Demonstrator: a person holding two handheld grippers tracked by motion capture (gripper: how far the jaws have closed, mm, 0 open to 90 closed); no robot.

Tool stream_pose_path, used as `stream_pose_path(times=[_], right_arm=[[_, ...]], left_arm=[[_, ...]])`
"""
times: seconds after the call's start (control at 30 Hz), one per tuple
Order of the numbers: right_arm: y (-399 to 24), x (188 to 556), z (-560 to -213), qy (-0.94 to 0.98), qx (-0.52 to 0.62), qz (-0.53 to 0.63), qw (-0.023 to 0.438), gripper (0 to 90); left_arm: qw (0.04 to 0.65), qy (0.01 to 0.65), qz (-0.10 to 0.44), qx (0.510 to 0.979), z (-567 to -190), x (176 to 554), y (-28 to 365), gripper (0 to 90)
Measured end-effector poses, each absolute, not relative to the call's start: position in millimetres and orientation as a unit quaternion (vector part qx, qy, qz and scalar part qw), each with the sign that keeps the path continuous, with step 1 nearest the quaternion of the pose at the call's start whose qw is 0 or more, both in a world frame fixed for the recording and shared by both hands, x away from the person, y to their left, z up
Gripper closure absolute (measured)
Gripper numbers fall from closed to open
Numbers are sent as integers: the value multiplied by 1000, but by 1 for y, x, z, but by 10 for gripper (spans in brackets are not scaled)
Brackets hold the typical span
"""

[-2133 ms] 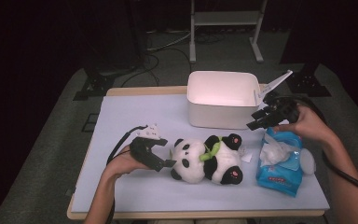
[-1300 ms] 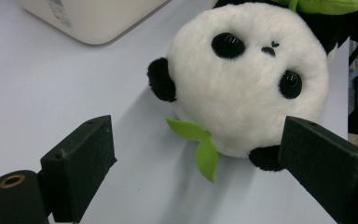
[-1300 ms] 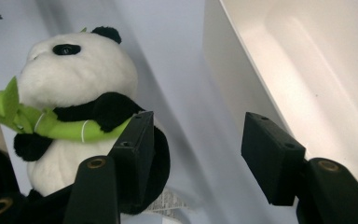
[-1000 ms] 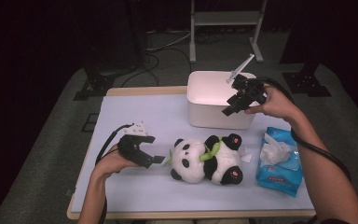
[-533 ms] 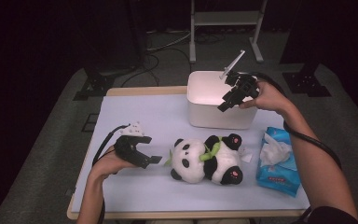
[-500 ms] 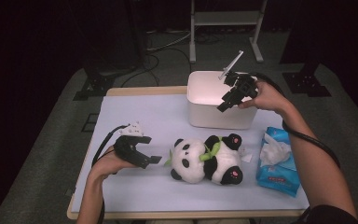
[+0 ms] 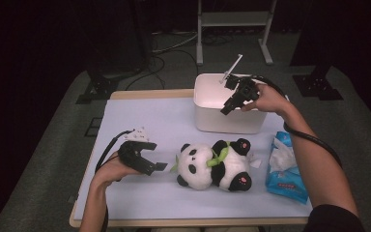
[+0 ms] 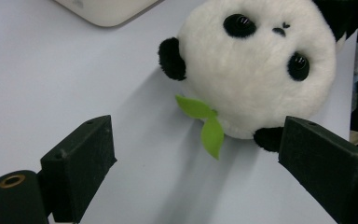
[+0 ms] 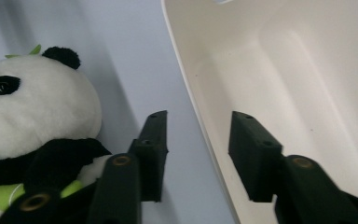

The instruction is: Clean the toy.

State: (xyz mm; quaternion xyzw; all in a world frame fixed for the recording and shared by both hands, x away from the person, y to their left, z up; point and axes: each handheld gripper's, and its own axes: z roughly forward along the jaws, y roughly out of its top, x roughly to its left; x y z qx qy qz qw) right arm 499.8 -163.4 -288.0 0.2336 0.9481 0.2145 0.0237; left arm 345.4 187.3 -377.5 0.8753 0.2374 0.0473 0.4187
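High view first: reaching with the right claw (image 7: 227, 107) to the near wall of the white bin (image 7: 227, 123) at the far side of the table (image 7: 140, 121), arm stretched over the blue tissue pack (image 7: 285, 169). Resting the left claw (image 7: 157, 155) on the table just beside the head of the toy panda (image 7: 212, 164), which lies on its back in front of the bin.

From the right gripper view: straddling the bin (image 9: 284, 93) rim with the right claw (image 9: 196, 140), one jaw outside the wall, one inside. Half open, and just been closing, with the wall between the jaws but a gap showing on both sides. Not yet gripping, then. Empty inside the bin as far as can be seen.

From the left gripper view: held wide open, the left claw (image 8: 193, 144), with nothing in it. Aimed at the panda (image 8: 256, 70) face and its green leaf, close but apart from both.

Judged step: taking hold of the bin by its rim, probably to steady or pull it nearer before the panda goes in.

Next, most likely: squeeze the right claw shut on the wall, low enough not to slip off the lip. Then slide the left claw forward around the panda's head or body and close gently, since soft plush gives under pressure.
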Motion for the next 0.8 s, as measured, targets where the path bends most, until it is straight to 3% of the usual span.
stream_pose_path(times=[0.5, 0.8], right_arm=[[-149, 508, -295, 951, 230, 207, 8, 788], [-152, 509, -298, 947, 227, 226, -2, 812]], left_arm=[[420, 235, 42, 876, -380, 345, 187, 96], [419, 236, 42, 876, -381, 347, 188, 96]])
